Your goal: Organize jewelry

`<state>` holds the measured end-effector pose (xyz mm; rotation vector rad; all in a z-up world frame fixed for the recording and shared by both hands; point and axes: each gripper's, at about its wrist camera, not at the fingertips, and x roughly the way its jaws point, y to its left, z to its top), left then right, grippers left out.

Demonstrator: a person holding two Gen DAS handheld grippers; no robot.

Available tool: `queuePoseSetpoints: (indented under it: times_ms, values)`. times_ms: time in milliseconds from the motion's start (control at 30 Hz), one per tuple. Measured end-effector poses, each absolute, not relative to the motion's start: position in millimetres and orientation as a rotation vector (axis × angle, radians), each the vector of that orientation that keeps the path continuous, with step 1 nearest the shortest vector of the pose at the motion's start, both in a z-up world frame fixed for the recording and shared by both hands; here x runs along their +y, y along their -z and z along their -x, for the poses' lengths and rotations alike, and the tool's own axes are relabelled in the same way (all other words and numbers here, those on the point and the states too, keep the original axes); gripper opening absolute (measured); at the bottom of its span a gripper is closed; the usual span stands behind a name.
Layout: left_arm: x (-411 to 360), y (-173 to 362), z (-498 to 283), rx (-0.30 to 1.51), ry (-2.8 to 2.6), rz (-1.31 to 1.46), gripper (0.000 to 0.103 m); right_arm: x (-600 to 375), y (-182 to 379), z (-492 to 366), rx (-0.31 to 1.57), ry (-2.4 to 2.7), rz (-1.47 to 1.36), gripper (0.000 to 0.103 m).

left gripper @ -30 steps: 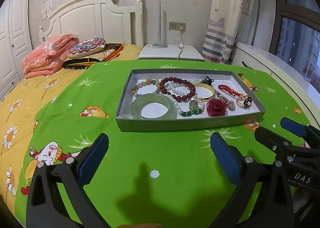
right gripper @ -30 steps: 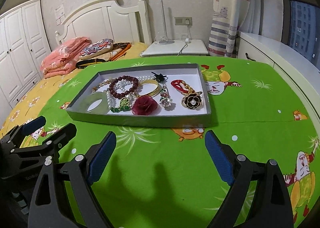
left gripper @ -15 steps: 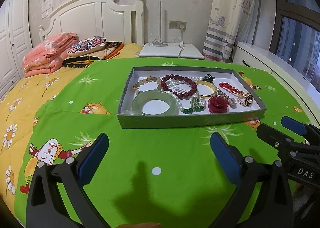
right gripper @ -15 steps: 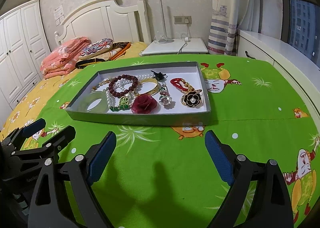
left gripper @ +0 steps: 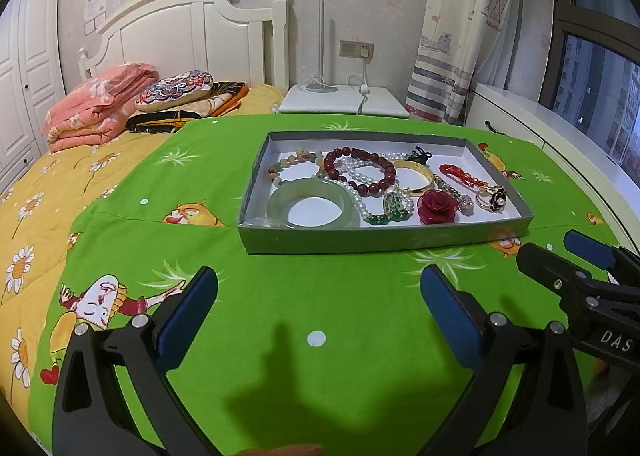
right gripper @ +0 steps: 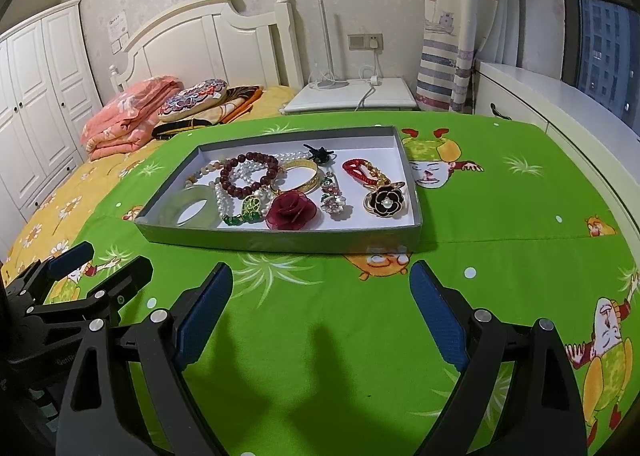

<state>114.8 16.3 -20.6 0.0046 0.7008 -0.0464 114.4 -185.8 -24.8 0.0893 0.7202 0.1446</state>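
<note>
The left gripper is wide open, with its blue pads far apart, and it holds nothing. It hangs over the green sheet near the close edge and touches none of the jewelry. The right gripper is wide open too, and it is also empty, over the same green sheet. In the left wrist view the right gripper shows at the right side, and it has the white letters "DAS" on its black body. In the right wrist view the left gripper shows at the left side, with some small writing that is too blurry to read. Past both grippers, in the middle of the sheet, sits a gray tray with a white bottom. All the jewelry lies inside it. At the tray's near left corner is a pale green bangle. Near the middle of the near edge is a dark red rose. At the near right corner is a black flower brooch. Farther back lie a dark red bead bracelet, a gold bangle, white pearls and a red knot charm. Behind the sheet are pink blankets and a white nightstand.
</note>
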Motion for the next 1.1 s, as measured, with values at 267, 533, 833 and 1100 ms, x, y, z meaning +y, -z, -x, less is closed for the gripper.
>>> queuePoseSetpoints:
  times_ms: [267,533,833,1100]
  values:
    - [16.6,19.5,-114.2,0.7,0.045,-0.001,0.098,-184.7,23.5,-113.4,0.72,-0.145,-0.094,0.085]
    - [16.7,19.6,-114.2,0.701,0.044,0.0,0.098,-184.7,23.2,-113.8,0.719,-0.145,-0.095,0.085]
    - [17.0,19.6,-113.9,0.701,0.045,0.001,0.098,-184.1,22.9,-113.6,0.72,-0.145,-0.094,0.085]
    - [18.3,21.3,-112.7,0.704,0.046,0.003,0.098,-183.4,22.7,-113.3,0.721,-0.144,-0.097,0.085]
